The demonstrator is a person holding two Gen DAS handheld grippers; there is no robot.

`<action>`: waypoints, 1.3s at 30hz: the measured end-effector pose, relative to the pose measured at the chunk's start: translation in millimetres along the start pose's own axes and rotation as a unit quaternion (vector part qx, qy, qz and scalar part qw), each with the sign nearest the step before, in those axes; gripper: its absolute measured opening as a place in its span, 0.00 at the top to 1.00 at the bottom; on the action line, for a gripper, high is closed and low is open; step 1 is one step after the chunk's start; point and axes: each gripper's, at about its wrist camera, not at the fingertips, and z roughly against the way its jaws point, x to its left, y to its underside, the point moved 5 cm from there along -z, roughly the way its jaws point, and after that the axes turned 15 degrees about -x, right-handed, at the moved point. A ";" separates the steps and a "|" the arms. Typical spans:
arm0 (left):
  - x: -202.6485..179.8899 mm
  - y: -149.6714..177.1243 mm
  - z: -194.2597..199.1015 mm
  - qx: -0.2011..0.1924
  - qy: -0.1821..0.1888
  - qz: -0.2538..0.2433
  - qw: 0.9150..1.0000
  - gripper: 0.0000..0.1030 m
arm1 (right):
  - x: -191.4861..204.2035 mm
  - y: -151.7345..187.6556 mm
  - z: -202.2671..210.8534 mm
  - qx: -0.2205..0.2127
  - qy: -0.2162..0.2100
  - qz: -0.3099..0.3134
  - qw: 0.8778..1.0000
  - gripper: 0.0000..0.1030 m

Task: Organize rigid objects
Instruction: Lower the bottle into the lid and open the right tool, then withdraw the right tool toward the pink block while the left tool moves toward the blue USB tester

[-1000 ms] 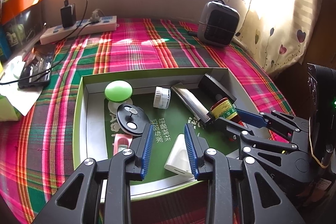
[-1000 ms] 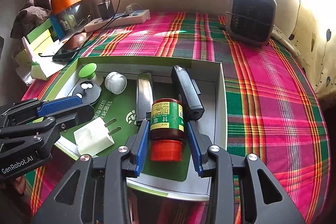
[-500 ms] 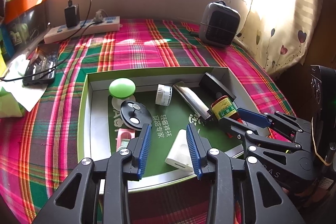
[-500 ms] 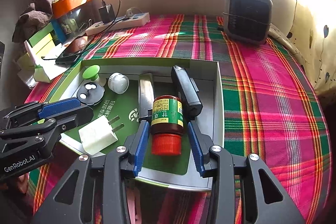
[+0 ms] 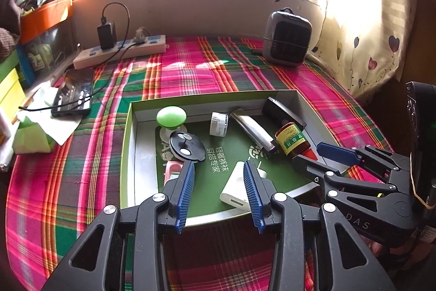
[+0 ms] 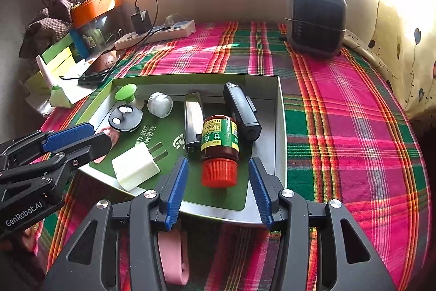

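A shallow green-rimmed tray (image 5: 126, 154) (image 6: 282, 127) lies on the plaid cloth. In it lie a brown bottle (image 6: 220, 139) (image 5: 291, 139) with a red cap, a black device (image 6: 241, 111), a silver bar (image 6: 193, 119), a white jar (image 5: 218, 123), a green-topped piece (image 5: 171, 117), a black disc (image 5: 186, 146), a pink piece (image 5: 172, 169) and a white plug (image 5: 236, 187) (image 6: 135, 165). My left gripper (image 5: 218, 168) (image 6: 100, 135) is open at the tray's near edge, beside the plug. Just short of the bottle's cap, my right gripper (image 6: 218, 164) (image 5: 308, 154) is open and holds nothing.
A grey heater (image 5: 286, 38) (image 6: 316, 21) stands at the back right. At the back left lie a power strip (image 5: 120, 52) with a black charger and a phone (image 5: 72, 96) on white paper. Boxes and clutter line the left edge. A pink band (image 6: 173, 252) lies under the right gripper.
Both grippers have drawn back toward the tray's near edge. The bottle, earlier between the right fingers, now lies free ahead of them, and those fingers stand a little wider.
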 end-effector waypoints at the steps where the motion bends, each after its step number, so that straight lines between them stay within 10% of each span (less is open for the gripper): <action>1: -0.2 0.4 1.4 -0.001 -0.001 0.000 1.000 0.65 | -0.2 0.4 1.3 -0.001 0.001 0.000 1.000 0.54; 39: -4.9 17.7 49.4 -0.019 0.015 0.020 1.000 0.63 | -3.7 18.1 63.4 -0.028 0.014 -0.016 0.999 0.54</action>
